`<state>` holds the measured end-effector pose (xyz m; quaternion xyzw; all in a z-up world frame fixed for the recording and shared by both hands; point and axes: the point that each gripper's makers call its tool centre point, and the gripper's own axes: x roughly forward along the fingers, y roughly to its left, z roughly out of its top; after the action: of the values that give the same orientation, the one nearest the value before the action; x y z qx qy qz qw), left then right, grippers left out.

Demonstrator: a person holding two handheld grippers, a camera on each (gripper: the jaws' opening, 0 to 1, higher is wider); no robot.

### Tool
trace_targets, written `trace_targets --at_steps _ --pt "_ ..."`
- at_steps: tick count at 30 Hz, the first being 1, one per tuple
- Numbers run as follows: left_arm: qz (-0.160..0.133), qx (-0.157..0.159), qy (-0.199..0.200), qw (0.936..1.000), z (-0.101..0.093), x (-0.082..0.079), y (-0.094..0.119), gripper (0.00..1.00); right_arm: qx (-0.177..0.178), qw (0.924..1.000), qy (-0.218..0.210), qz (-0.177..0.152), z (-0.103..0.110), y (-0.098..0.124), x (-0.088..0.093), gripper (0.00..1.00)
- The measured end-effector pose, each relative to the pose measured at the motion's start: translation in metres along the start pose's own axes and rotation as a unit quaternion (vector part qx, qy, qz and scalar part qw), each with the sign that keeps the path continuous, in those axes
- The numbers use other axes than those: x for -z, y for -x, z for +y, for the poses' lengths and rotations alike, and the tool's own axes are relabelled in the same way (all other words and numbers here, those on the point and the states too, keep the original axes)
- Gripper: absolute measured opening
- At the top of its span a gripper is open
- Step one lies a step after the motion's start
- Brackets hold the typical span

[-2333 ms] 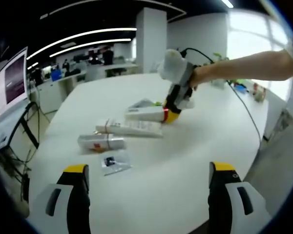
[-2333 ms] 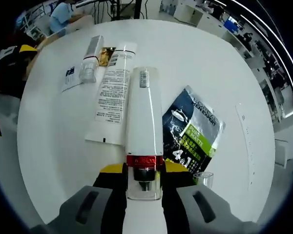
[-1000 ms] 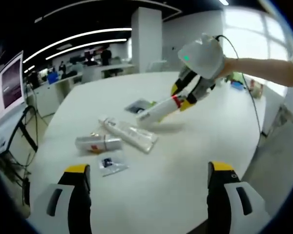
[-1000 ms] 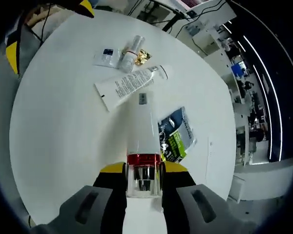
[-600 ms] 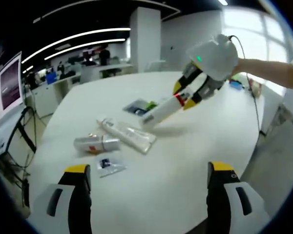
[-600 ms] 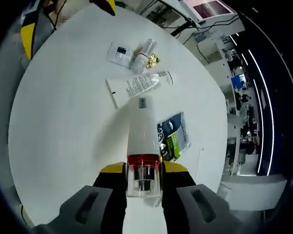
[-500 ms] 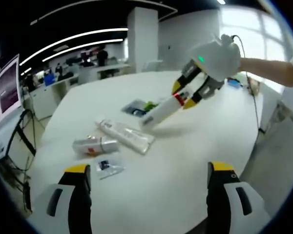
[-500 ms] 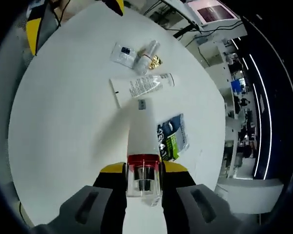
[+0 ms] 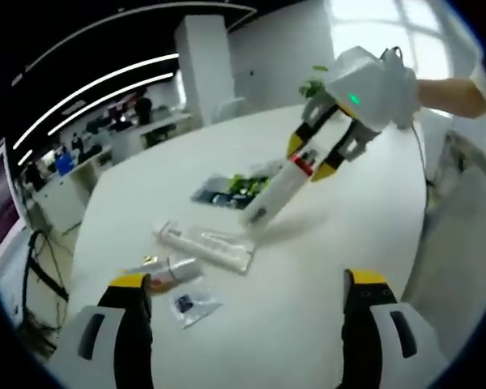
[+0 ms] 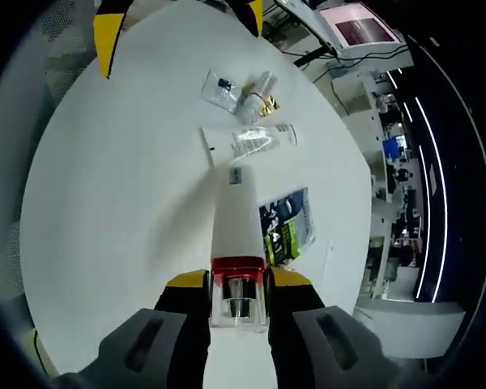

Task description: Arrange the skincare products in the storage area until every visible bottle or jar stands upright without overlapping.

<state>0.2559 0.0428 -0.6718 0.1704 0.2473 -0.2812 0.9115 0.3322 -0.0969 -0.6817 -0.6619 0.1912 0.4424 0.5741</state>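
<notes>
Two grippers over a round white table (image 9: 324, 267). In the right gripper view, the right gripper (image 10: 239, 284) is clamped on a white tube (image 10: 235, 219) with a red band and clear cap; the cap end sits between the yellow-tipped jaws, one jaw on each side of the red band, and the tube's body runs forward, away from the camera, toward the table. In the left gripper view the same tube (image 9: 279, 188) hangs tilted from that gripper (image 9: 317, 158), cap end uppermost between the fingers, its flat far end low, at or just above the tabletop; contact cannot be judged.

The left gripper (image 9: 241, 288) has its two jaws spread wide with nothing between them, held above the near part of the table.

Lying flat on the table: a long white tube with printed text (image 9: 204, 243), near the lowered end of the held tube; a small clear bottle with gold and red label (image 9: 166, 271) just beside it, on its side; a small sachet (image 9: 194, 304) near the bottle; and a dark packet with green print (image 9: 231, 188) behind the held tube. The right gripper view shows these same things beyond the held tube: printed tube (image 10: 251, 142), bottle (image 10: 257, 87), sachet (image 10: 221, 87), and packet (image 10: 285, 223).
</notes>
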Motion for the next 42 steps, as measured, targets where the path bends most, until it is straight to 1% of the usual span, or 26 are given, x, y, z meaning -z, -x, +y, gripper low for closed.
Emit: trace_targets --at_steps 2,3,4,5,6,8,10,12,17,19,20,22,24,27,29,30,31,32,34,36,37,38,39,42 --pt "0.003 0.018 -0.021 0.9996 -0.007 -0.003 -0.007 0.9 0.0 1.0 -0.003 -0.002 0.001 0.001 -0.001 0.26" --pt "-0.003 0.036 -0.016 0.9992 -0.013 -0.007 -0.009 0.9 0.001 1.0 -0.003 -0.002 0.002 0.002 -0.001 0.26" --pt "-0.017 0.049 -0.009 0.9986 -0.018 -0.014 -0.011 0.88 0.001 1.0 -0.004 -0.001 0.003 0.002 -0.001 0.26" --pt "-0.025 0.051 -0.007 0.9984 -0.018 -0.019 -0.014 0.86 0.001 1.0 -0.005 -0.001 0.004 0.003 -0.001 0.26" --pt "-0.024 0.05 -0.011 0.9984 -0.018 -0.02 -0.016 0.85 0.002 1.0 -0.004 -0.003 0.005 0.004 -0.003 0.26" --pt "-0.02 0.049 -0.051 0.9973 -0.019 -0.023 -0.023 0.86 0.001 1.0 -0.006 -0.002 0.006 0.006 -0.003 0.26" --pt "-0.02 0.053 -0.076 0.9955 -0.021 -0.025 -0.028 0.83 0.002 1.0 -0.008 -0.004 0.007 0.007 -0.004 0.26" --pt "-0.026 0.055 -0.077 0.9952 -0.022 -0.03 -0.035 0.8 0.004 0.9999 -0.014 -0.008 0.008 0.008 -0.006 0.26" --pt "-0.03 0.059 -0.093 0.9935 -0.025 -0.039 -0.048 0.78 0.003 0.9998 -0.019 -0.01 0.011 0.011 -0.007 0.26" --pt "-0.031 0.063 -0.107 0.9918 -0.027 -0.04 -0.054 0.78 0.005 0.9997 -0.019 -0.011 0.012 0.012 -0.008 0.26" --pt "-0.031 0.07 -0.114 0.9905 -0.03 -0.04 -0.058 0.77 0.005 0.9998 -0.018 -0.011 0.013 0.012 -0.008 0.26" --pt "-0.03 0.075 -0.116 0.99 -0.035 -0.041 -0.063 0.76 0.006 0.9998 -0.016 -0.01 0.014 0.013 -0.008 0.26" --pt "-0.032 0.082 -0.129 0.9878 -0.04 -0.042 -0.068 0.75 0.008 0.9999 -0.011 -0.009 0.015 0.014 -0.008 0.26" --pt "-0.042 0.082 -0.154 0.9837 -0.046 -0.046 -0.077 0.73 0.008 0.9999 -0.008 -0.01 0.015 0.016 -0.01 0.26" --pt "-0.044 0.081 -0.161 0.9826 -0.049 -0.046 -0.083 0.71 0.009 0.9999 -0.006 -0.009 0.016 0.016 -0.01 0.26" --pt "-0.045 0.082 -0.172 0.9806 -0.05 -0.046 -0.088 0.69 0.009 0.9999 -0.004 -0.009 0.016 0.017 -0.01 0.26" --pt "-0.052 0.076 -0.185 0.9785 -0.049 -0.048 -0.092 0.69 0.009 0.9999 -0.004 -0.009 0.016 0.017 -0.01 0.26" --pt "-0.049 0.078 -0.186 0.9782 -0.051 -0.046 -0.095 0.68 0.009 0.9999 -0.003 -0.009 0.017 0.018 -0.01 0.26" --pt "-0.059 0.07 -0.21 0.9733 -0.054 -0.049 -0.099 0.67 0.01 0.9999 -0.001 -0.009 0.017 0.019 -0.012 0.26" --pt "-0.072 0.057 -0.241 0.9662 -0.055 -0.053 -0.102 0.63 0.01 0.9999 0.002 -0.01 0.017 0.02 -0.012 0.26" --pt "-0.08 0.059 -0.256 0.9616 -0.055 -0.052 -0.105 0.61 0.01 0.9999 0.002 -0.01 0.017 0.02 -0.012 0.26" --pt "-0.08 0.065 -0.261 0.9599 -0.057 -0.051 -0.106 0.58 0.01 0.9999 0.002 -0.01 0.018 0.02 -0.013 0.26" --pt "-0.076 0.063 -0.26 0.9606 -0.056 -0.048 -0.108 0.57 0.01 0.9999 0.003 -0.01 0.018 0.02 -0.013 0.26" --pt "-0.084 0.051 -0.284 0.9537 -0.055 -0.052 -0.111 0.56 0.011 0.9999 0.005 -0.012 0.018 0.021 -0.015 0.26"
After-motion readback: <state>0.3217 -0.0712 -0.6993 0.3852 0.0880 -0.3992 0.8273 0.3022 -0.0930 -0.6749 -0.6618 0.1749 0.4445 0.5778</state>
